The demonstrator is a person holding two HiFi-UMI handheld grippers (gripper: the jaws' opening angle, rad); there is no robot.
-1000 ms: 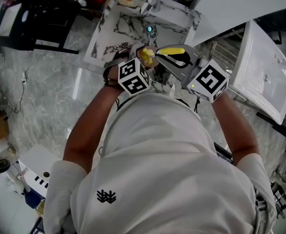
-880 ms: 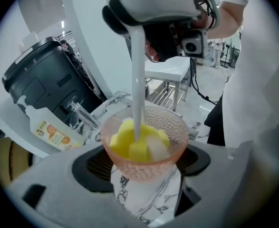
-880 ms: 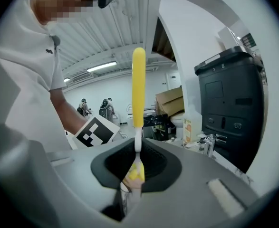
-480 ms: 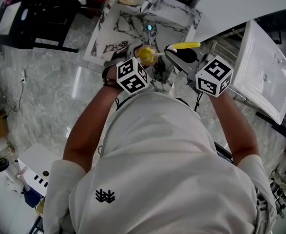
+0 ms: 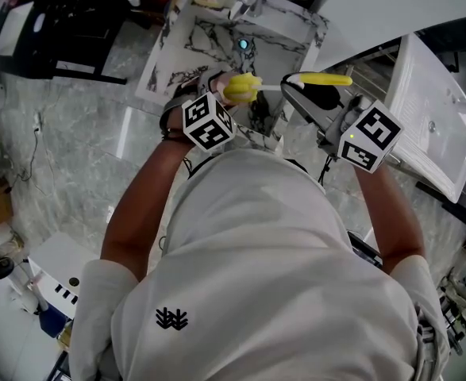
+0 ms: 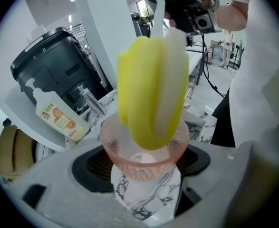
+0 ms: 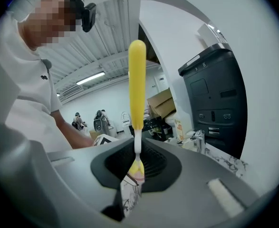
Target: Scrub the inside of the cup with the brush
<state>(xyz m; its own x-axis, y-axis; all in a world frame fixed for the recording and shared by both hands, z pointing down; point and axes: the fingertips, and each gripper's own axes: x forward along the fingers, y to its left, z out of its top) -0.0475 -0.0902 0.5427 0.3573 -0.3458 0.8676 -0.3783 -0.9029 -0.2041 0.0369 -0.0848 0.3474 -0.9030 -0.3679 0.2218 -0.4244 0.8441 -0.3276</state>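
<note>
A clear pink cup (image 6: 144, 163) sits between the jaws of my left gripper (image 6: 145, 177), whose pads press its sides. The brush's yellow-and-white sponge head (image 6: 151, 89) stands over the cup, its lower tip at the mouth. In the head view the sponge head (image 5: 240, 88) hides the cup, and the yellow handle (image 5: 325, 78) runs right from it, over my right gripper (image 5: 308, 95). In the right gripper view the handle (image 7: 137, 84) stands upright, and its thin white shank drops between the jaws of my right gripper (image 7: 137, 175), which is shut on the brush.
A marbled sink counter (image 5: 205, 34) with a chrome faucet (image 5: 251, 1) lies ahead. A soap bottle (image 6: 56, 118) and a black appliance (image 6: 46, 65) stand at the back. A white ridged tray (image 5: 435, 125) is at the right. People stand far off in the room.
My right gripper has swung to the right and carried the brush handle with it. The sponge head shows more fully over the cup. The left gripper with the cup has shifted slightly up and left.
</note>
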